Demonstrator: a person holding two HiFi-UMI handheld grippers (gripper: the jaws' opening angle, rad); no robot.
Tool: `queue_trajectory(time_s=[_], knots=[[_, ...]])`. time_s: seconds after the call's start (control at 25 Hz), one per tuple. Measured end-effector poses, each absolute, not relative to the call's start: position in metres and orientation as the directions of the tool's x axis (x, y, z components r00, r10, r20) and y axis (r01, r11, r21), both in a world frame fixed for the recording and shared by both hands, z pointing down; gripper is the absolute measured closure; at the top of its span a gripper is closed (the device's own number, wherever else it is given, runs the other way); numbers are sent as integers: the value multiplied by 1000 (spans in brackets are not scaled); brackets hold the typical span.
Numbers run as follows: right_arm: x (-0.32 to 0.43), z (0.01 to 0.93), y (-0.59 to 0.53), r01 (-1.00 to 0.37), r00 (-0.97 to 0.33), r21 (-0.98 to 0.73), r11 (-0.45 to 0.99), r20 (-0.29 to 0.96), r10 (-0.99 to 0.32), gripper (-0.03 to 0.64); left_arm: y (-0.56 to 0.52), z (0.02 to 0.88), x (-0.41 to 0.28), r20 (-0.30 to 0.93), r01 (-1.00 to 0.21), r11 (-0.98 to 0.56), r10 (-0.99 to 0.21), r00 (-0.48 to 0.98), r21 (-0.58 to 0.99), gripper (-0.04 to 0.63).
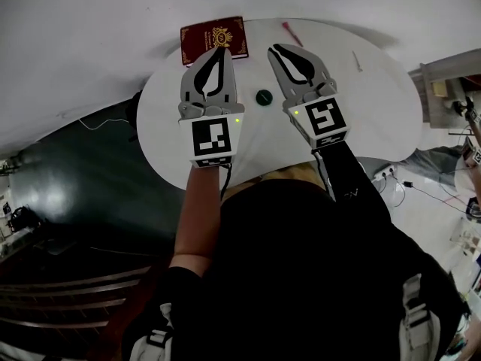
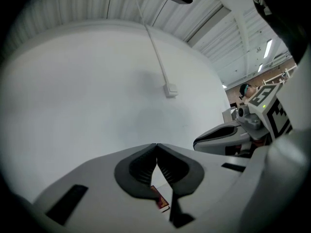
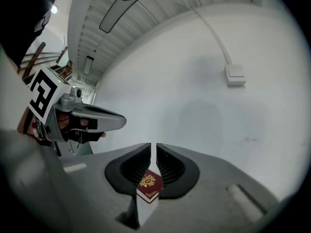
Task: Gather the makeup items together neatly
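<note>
Left gripper [image 1: 222, 49] is hovering, jaws closed, empty; right gripper [image 1: 275, 49] is hovering, jaws barely apart, empty. Dark red gold-crested rectangular case [image 1: 214, 39] is lying at the round white table's [image 1: 376, 104] far edge.

Bare tabletop [image 1: 376, 104] right of small dark pot [image 1: 263, 96]; red case [image 1: 214, 40] at far edge

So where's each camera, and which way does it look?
Head view: on the person's head, looking down at the white table; shows both arms, left gripper and right gripper.
Left gripper view: on the left gripper, facing the wall over its jaws; right gripper beside.
Right gripper view: on the right gripper, same wall; left gripper beside.
All three show the red box.
</note>
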State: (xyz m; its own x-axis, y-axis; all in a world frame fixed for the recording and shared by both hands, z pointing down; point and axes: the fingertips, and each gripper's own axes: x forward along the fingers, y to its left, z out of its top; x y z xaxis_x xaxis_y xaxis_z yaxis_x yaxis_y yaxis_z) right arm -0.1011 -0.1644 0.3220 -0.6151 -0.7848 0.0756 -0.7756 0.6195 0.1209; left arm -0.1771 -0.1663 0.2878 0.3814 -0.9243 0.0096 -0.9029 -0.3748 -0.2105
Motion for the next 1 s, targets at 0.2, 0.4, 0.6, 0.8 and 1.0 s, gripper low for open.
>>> queue_trajectory(time_s=[0.2, 0.4, 0.6, 0.8, 1.0], knots=[[-65, 323, -163, -834, -528, 135, 535, 83, -845, 586, -175, 299, -147, 49, -871, -454, -890, 453, -187, 586], [-5, 329, -159, -898, -412, 124, 423, 105, -905, 586, -175, 296, -80, 0, -788, -583, -804, 595, -200, 586], [54, 331, -149, -939, -305, 129, 319, 118, -945, 586, -174, 304, -25, 6, -728, -665, -739, 674, -168, 586], [109, 332, -130, -964, -214, 134, 231, 129, -968, 586, -171, 306, 25, 2, -685, -711, -694, 720, -158, 586], [135, 330, -129, -967, -197, 134, 215, 134, -971, 586, -175, 307, 63, 6, -655, -741, -663, 749, -151, 586]])
